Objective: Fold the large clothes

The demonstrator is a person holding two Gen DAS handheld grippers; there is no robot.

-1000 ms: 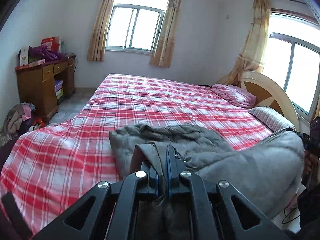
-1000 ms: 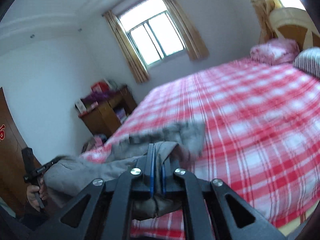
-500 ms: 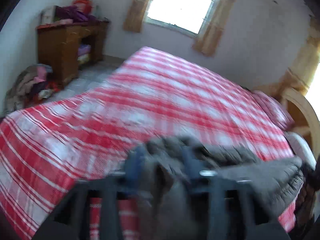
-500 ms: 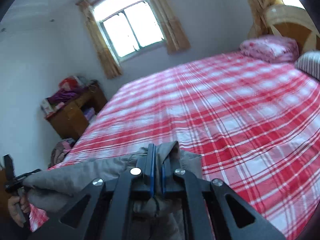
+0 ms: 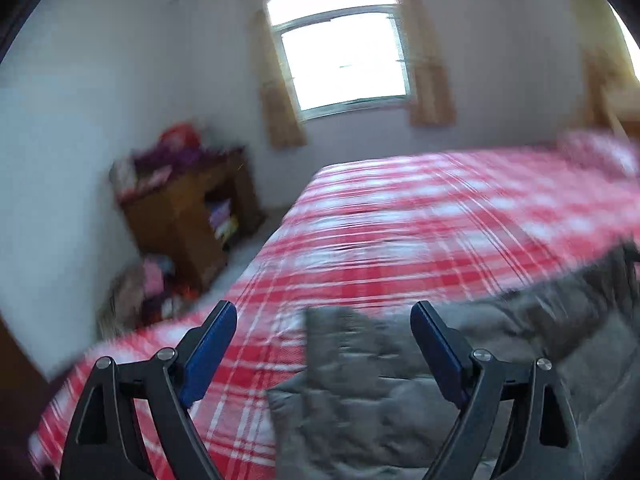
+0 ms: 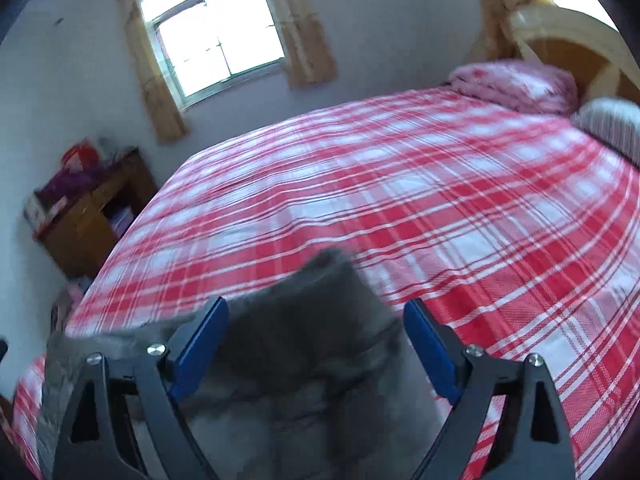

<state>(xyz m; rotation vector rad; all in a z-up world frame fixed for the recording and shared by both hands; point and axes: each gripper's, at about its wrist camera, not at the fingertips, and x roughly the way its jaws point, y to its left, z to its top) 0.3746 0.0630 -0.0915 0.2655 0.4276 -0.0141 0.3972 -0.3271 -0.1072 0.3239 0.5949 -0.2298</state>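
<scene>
Grey padded coat [image 5: 420, 392] on red plaid bed [image 6: 400, 200], near edge. Left gripper [image 5: 324, 356] and right gripper [image 6: 316, 352] just opened wide, nothing clamped. Probably bulky, soft, floppy. Best gripped at hem corners or shoulder seams.

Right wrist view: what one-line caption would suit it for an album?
Open right tool above a grey padded garment lying on the red-and-white plaid bed, its jaws just opened, gripping nothing.

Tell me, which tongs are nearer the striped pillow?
Right. The right tongs see the striped pillow up the bed on their right; the left tongs sit farther along the grey garment, pillow unseen.
</scene>
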